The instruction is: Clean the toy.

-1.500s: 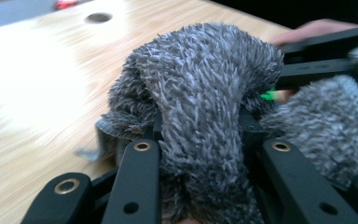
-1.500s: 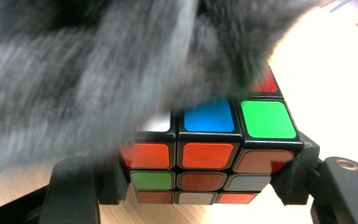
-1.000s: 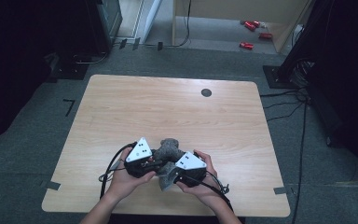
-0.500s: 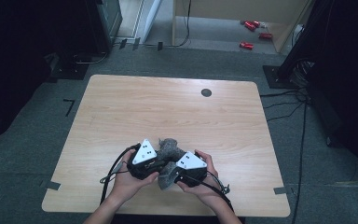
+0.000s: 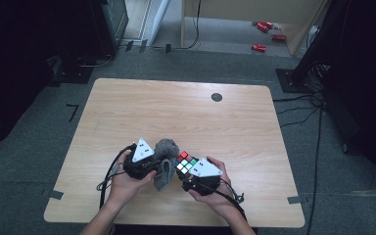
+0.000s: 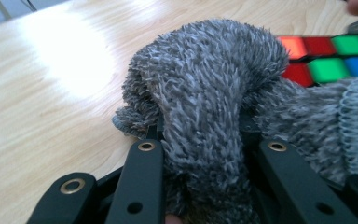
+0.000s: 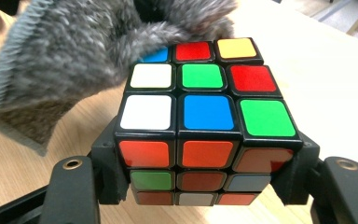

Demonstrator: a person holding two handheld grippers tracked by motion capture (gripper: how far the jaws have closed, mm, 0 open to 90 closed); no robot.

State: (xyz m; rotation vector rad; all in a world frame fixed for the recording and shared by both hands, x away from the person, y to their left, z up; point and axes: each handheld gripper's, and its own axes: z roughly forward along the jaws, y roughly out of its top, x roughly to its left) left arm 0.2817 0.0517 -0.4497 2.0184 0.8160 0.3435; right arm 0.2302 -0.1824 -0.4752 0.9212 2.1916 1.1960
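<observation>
Crowded at the near edge of the worktop (image 5: 186,112): left gripper (image 5: 149,164) and right gripper (image 5: 183,171) close together, with a fuzzy grey sock (image 5: 165,149) bunched between the left jaws and a colour cube (image 5: 186,162) clamped between the right ones. Sock draped against the cube, so no gap for passing between the two grippers. Cables (image 5: 108,174) looped beside the left hand, more trailing by the right wrist, both snag risks near the front edge. Beyond the sock, open wood all the way to the far edge, broken by a small dark round spot (image 5: 217,97) toward the far right. Wide free lanes left and right of the hands.
</observation>
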